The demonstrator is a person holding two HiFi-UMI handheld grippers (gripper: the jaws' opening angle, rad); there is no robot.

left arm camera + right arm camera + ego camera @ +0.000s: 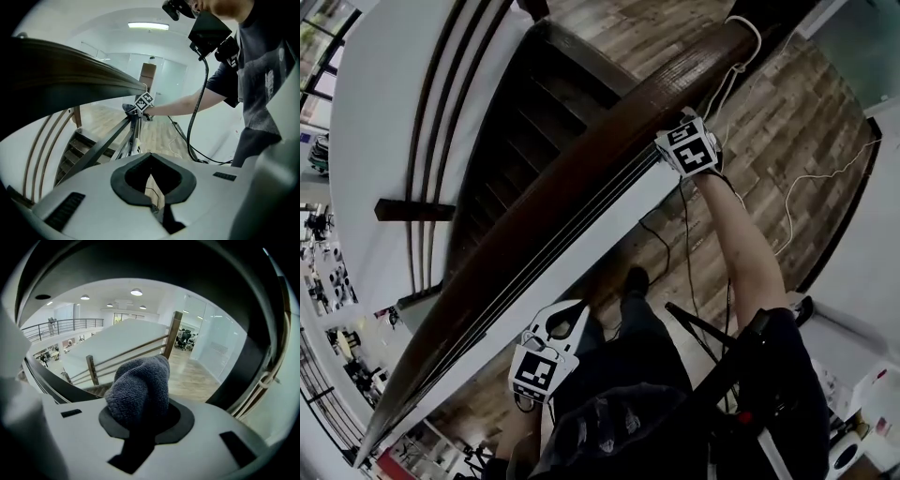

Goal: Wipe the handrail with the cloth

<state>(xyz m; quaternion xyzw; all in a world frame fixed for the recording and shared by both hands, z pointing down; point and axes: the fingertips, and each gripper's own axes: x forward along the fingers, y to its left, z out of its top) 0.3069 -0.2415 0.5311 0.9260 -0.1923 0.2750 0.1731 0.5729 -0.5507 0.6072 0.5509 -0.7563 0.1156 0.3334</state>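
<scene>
Head view: you're reaching your R gripper [680,141] out to the far right, and it's sitting right up against the dark wooden handrail [609,136], which is running diagonally from near left to far right. Your arm [750,244] is stretching out straight behind it. You're hanging your L gripper [561,323] low on the near side, just beside the rail's white panel and apart from the wood. Dark stairs [516,141] are dropping away left of the rail. Plank floor [787,122] is lying to the right, w/ a white cable [787,197] trailing over it.

L gripper view: its jaws are drawn together w/ only a thin slit of floor showing btwn them, and they're gripping nothing. The handrail is sweeping overhead at upper left. Further along it, your other gripper is meeting the rail's end.

R gripper view: the jaws are clamping down on a bunched grey cloth [140,385], which is bulging up and forward out of the pads. Can't tell from here whether the cloth is touching the wood. Beyond it, a white stair wall w/ thin rails is slanting up to a wooden post [171,336].
</scene>
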